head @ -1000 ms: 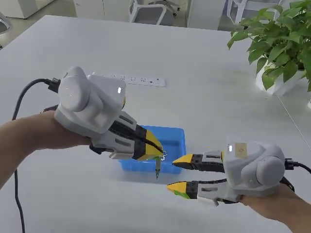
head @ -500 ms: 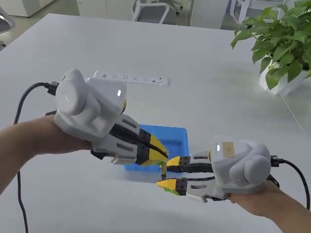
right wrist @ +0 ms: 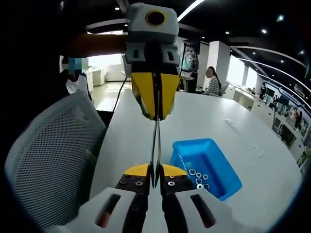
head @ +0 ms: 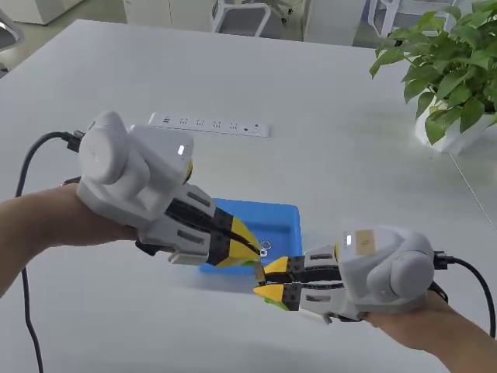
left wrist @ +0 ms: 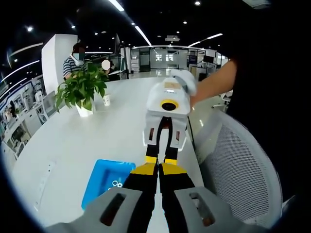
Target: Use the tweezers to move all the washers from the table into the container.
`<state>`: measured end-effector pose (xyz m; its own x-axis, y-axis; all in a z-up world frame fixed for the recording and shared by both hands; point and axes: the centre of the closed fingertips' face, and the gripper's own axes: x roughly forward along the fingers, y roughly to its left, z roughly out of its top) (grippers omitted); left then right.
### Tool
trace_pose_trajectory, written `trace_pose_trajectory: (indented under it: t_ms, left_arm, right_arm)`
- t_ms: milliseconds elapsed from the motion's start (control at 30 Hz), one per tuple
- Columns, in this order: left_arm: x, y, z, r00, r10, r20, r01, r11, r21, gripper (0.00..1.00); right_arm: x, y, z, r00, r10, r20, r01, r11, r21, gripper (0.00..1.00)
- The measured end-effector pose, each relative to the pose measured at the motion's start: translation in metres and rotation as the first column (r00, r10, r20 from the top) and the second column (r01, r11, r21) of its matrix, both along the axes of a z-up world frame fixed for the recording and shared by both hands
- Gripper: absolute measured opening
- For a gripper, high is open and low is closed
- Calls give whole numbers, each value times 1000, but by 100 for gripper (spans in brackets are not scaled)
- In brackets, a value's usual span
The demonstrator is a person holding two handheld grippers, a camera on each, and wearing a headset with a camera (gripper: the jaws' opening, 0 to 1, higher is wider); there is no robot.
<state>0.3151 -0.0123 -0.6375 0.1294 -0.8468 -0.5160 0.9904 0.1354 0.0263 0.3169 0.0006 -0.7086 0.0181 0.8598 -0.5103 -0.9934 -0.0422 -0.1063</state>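
Note:
Thin metal tweezers [right wrist: 156, 141] run between the two grippers, which face each other tip to tip. My left gripper [head: 252, 250] is shut on their upper end, and in the right gripper view it [right wrist: 155, 114] hangs above. My right gripper [head: 265, 280] comes from the lower right and is shut on the tweezers' tips [right wrist: 154, 174]. From the left gripper view the right gripper [left wrist: 160, 159] meets my shut left gripper [left wrist: 158, 167]. Just behind the tips sits the blue container [head: 272, 217], with several washers [head: 265, 247] inside. The washers [right wrist: 198, 177] lie on the container's [right wrist: 194, 150] floor.
A white power strip [head: 210, 124] lies on the white table beyond the container. A potted plant [head: 443, 62] stands at the far right edge. A mesh chair [left wrist: 243, 165] is close by the table's near edge. People sit in the background.
My right gripper has moved left to the left gripper, and its jaws have gone from open to shut on the tweezers' tips. The left gripper has held the tweezers throughout.

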Motion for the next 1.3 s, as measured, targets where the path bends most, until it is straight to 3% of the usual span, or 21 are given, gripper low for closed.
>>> trace_pose_trajectory:
  t_ms: [200,400,667,767,933,1300]
  left_arm:
    - [-6,8,-12,1000,-14,-9,15,999,44,5]
    - [-11,17,-30,1000,-23,-16,25,993,115,5]
    - [-14,28,-53,999,-30,-13,32,978,207,5]
    - [-16,37,-71,999,-42,-7,42,958,283,5]
    - [-18,39,-90,999,-39,-10,41,949,314,5]
    - [-20,41,-118,999,-10,-40,23,944,329,5]
  right_arm:
    - [-4,-3,-7,999,32,25,-31,998,-62,7]
    - [-7,-5,-14,997,62,47,-55,991,-124,7]
    - [-9,-7,-18,995,84,60,-72,982,-176,7]
    - [-11,-6,-19,994,91,62,-79,981,-176,7]
    - [-14,-4,-26,992,111,64,-97,976,-194,7]
    - [-17,-5,-51,990,136,39,-123,963,-238,7]
